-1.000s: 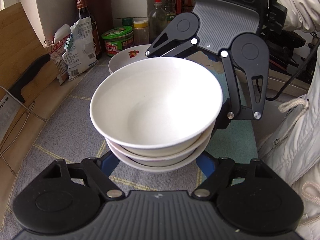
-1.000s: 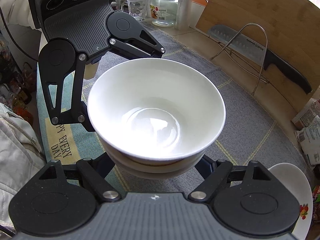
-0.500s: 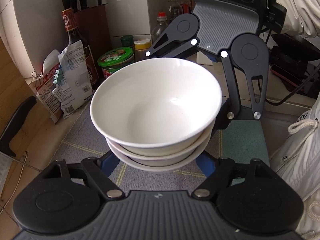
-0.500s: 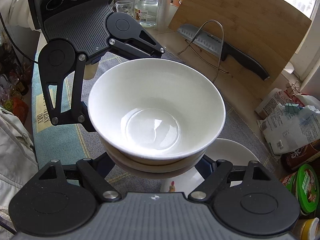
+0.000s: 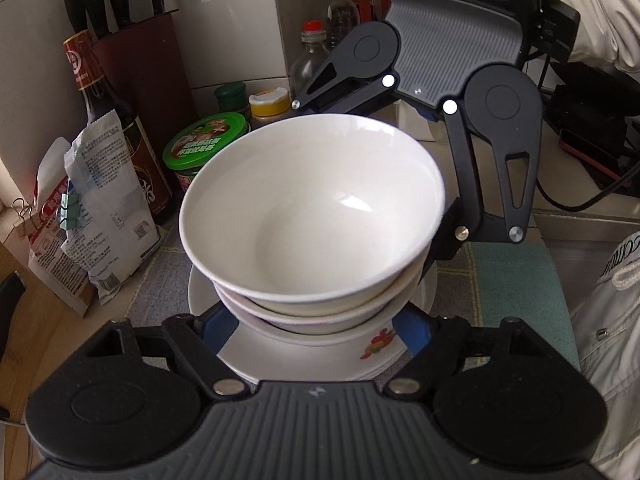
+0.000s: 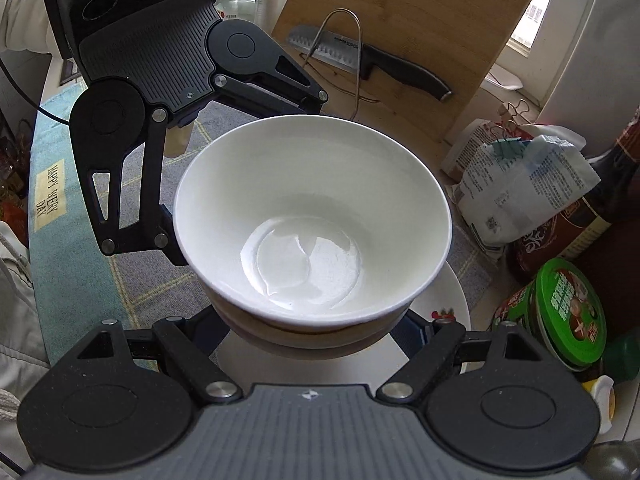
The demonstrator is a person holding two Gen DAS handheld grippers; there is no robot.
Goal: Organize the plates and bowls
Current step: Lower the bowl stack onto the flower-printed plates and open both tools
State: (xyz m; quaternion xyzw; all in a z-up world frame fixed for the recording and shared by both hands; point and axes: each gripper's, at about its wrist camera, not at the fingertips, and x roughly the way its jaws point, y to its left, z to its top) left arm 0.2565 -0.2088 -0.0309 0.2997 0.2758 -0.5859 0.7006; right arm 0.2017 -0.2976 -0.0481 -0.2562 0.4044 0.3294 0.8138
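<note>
The stack of white bowls (image 5: 312, 216), three nested by the rims that show in the left wrist view, is held between the two grippers above a white plate with a small red print (image 5: 376, 346) that lies on the grey checked mat (image 6: 132, 288); whether the lowest bowl touches the plate cannot be told. The left gripper (image 5: 316, 326) grips the stack low on the near side, its blue fingertips (image 5: 412, 330) pressed against the bottom bowl from either flank, so its jaws are clamped on the stack. The right gripper (image 6: 312, 326) does the same from the opposite side, its jaws likewise closed against the lower bowls, with dark blue fingertips (image 6: 412, 330) just visible beneath the rim. Each camera sees the other gripper across the stack, tilted steeply down. To one side of the plate stand a green-lidded jar (image 5: 206, 140), a dark sauce bottle with a red label (image 5: 108, 120), clipped food packets (image 5: 96, 216) and a knife block (image 5: 136, 64). In the right wrist view a bamboo cutting board (image 6: 420, 32) leans against the wall, a black-handled cleaver (image 6: 360, 56) resting against it within a wire rack (image 6: 344, 40). A person's pale sleeve (image 5: 592, 12) shows behind the right gripper.
</note>
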